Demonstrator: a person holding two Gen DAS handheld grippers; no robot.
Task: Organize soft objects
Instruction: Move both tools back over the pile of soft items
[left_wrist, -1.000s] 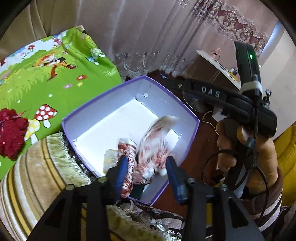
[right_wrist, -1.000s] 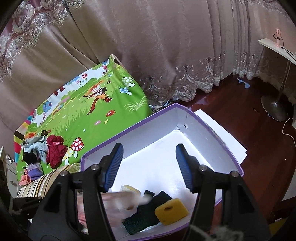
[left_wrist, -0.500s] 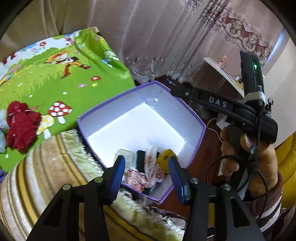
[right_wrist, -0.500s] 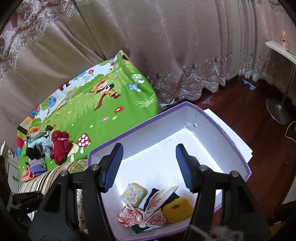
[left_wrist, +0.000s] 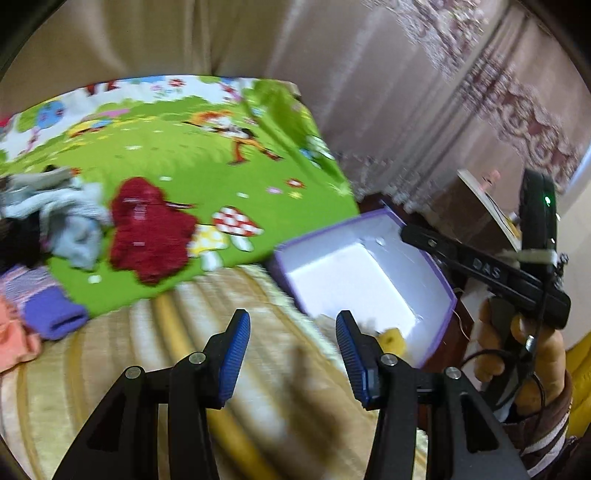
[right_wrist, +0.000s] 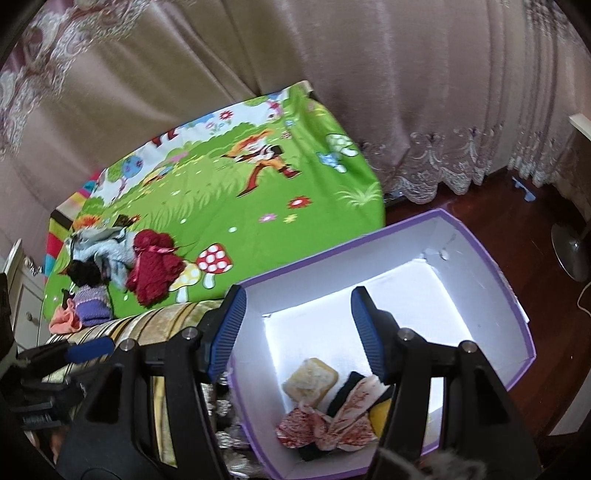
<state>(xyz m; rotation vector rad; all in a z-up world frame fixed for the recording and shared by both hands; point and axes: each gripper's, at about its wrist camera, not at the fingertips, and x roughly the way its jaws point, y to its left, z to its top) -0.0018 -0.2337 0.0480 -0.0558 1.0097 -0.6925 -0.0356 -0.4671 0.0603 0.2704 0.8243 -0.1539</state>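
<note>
The left gripper has swung away from the purple box since half a second ago: it was aimed over the box's near corner, and it now points at the striped beige cushion, with the box off to its right. Its blue fingers stand wide apart with nothing between them, and the left view is smeared by motion.

The right gripper has hardly shifted; it hangs over the box's near wall, fingers wide and empty, as before.

Inside the box the red-and-white patterned cloth lies where it landed, resting on a dark knitted piece, beside a pale yellow sponge and a brighter yellow sponge, all crowded at the near end.

On the green cartoon mat the rest of the soft things wait: a dark red knitted piece, a grey-blue bundle, a purple knitted piece and a pink cloth at the mat's edge.
</note>
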